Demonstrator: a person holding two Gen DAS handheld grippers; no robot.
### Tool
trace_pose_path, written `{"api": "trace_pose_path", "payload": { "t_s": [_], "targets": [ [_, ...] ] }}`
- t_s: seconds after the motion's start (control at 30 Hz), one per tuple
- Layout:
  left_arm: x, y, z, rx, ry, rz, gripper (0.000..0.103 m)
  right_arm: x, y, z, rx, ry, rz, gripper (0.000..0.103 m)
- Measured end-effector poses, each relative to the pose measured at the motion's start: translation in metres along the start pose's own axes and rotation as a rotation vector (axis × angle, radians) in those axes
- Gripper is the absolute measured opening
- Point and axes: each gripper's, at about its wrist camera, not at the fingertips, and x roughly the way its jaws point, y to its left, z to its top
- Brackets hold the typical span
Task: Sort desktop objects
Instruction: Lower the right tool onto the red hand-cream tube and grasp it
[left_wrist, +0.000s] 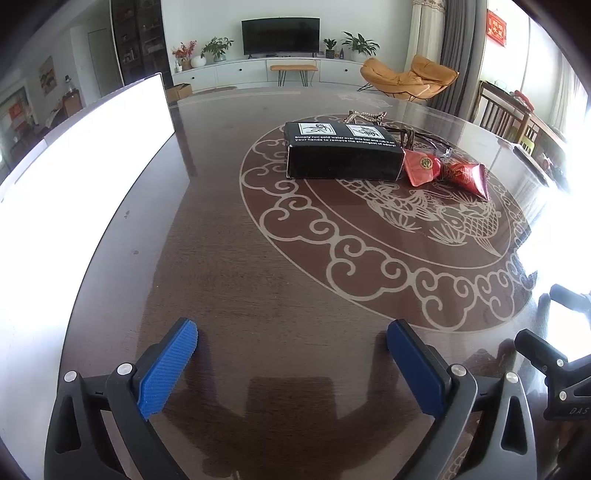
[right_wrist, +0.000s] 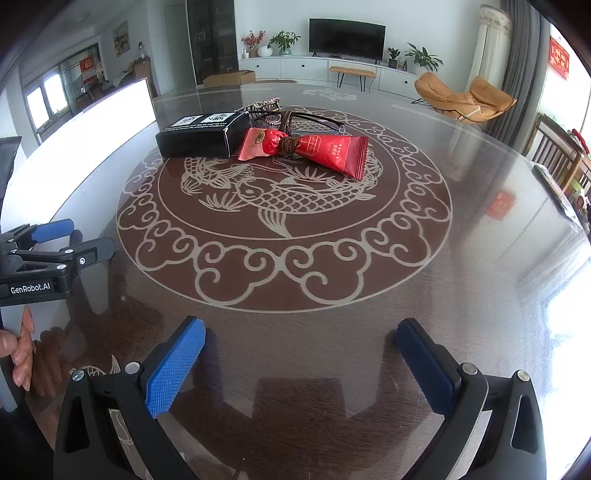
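A black box (left_wrist: 343, 155) (right_wrist: 203, 136) lies on the round dark table. To its right lie two red snack packets (left_wrist: 447, 173) (right_wrist: 306, 149) with a brown cord (right_wrist: 288, 144) coiled over them. Dark-framed glasses (right_wrist: 303, 120) and a beaded chain (left_wrist: 364, 116) (right_wrist: 264, 105) lie behind. My left gripper (left_wrist: 291, 345) is open and empty, low over the near table, far from the objects. My right gripper (right_wrist: 301, 343) is open and empty, also near the front edge. The left gripper also shows in the right wrist view (right_wrist: 74, 240).
A bright white tray or board (left_wrist: 74, 177) (right_wrist: 92, 125) lies at the table's left edge. The table (right_wrist: 295, 258) has a carved fish and cloud pattern in its middle. Wooden chairs (right_wrist: 554, 155) stand at the right. The right gripper's body (left_wrist: 554, 369) is beside my left gripper.
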Motion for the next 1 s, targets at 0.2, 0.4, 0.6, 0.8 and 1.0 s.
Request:
{"api": "trace_pose_path", "payload": {
  "t_s": [0.2,0.4,0.6,0.8,1.0],
  "targets": [
    [0.001,-0.002,0.003,0.002,-0.001,0.001,0.103,0.0,0.0,0.0,0.0,0.0,0.0,0.103],
    [0.002,-0.001,0.003,0.001,-0.001,-0.005,0.103,0.0,-0.001,0.0,0.002,-0.003,0.012,0.103],
    [0.003,0.001,0.005,0.001,-0.001,-0.008,0.103,-0.002,0.002,0.042,-0.171,-0.118,0.041,0.103],
    [0.003,0.001,0.005,0.0,-0.001,-0.008,0.103,0.028,-0.02,0.123,-0.161,-0.131,0.084,0.103],
    [0.002,0.001,0.005,0.0,-0.001,-0.007,0.103,0.078,-0.044,0.155,0.053,-0.013,0.119,0.103]
  ]
}}
